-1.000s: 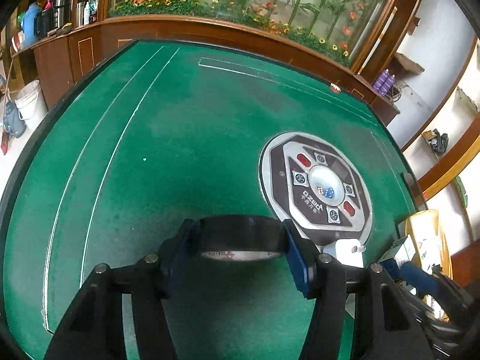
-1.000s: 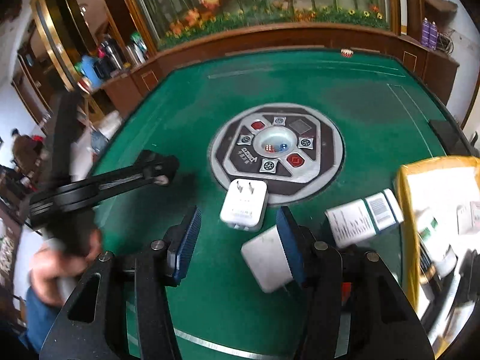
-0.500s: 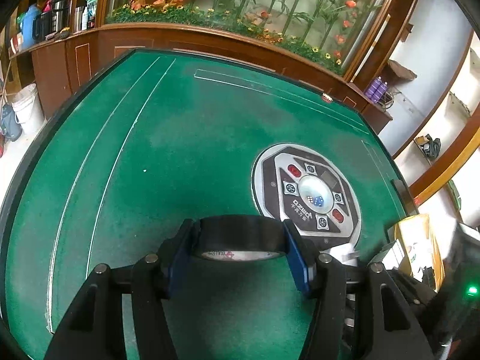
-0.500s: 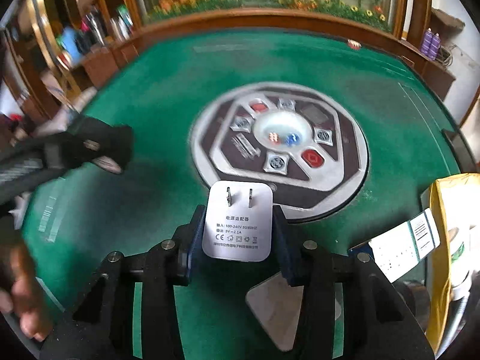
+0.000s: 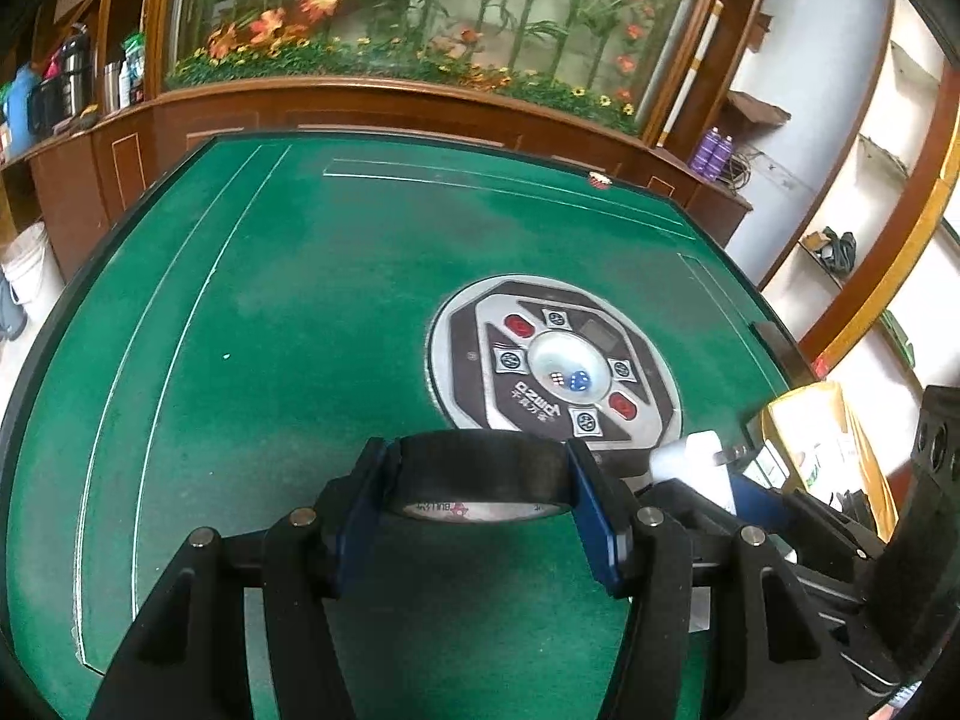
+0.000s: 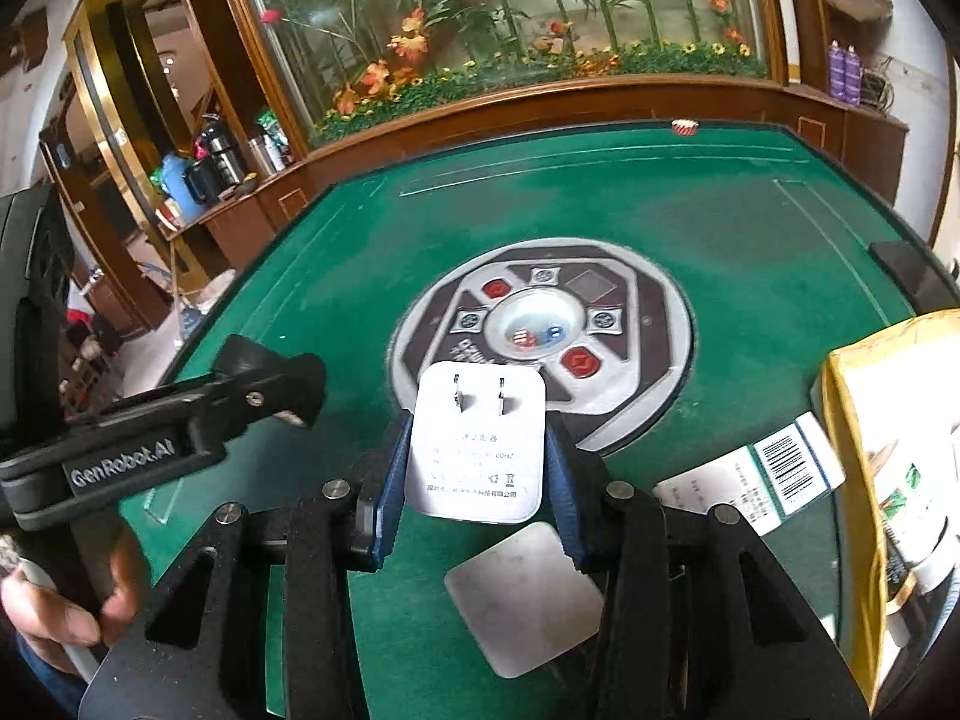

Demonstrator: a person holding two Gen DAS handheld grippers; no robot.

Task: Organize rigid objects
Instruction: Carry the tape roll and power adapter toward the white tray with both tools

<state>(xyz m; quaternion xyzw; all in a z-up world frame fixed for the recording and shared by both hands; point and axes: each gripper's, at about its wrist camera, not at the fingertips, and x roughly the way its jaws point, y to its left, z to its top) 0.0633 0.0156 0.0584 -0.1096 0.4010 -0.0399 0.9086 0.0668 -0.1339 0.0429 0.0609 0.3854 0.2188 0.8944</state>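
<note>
black tape, a full roll, sits clamped flat between the blue pads of our left tool, held by its outer rim so it cannot roll away. our right tool is closed on a white plug adapter, squeezing its two flat sides, prongs pointing ahead of the tool. both loads hang above the green worktop. below the right tool lies a grey square plate; to its right, a barcoded carton beside a yellow box, which we judge the likely place for both.
</note>
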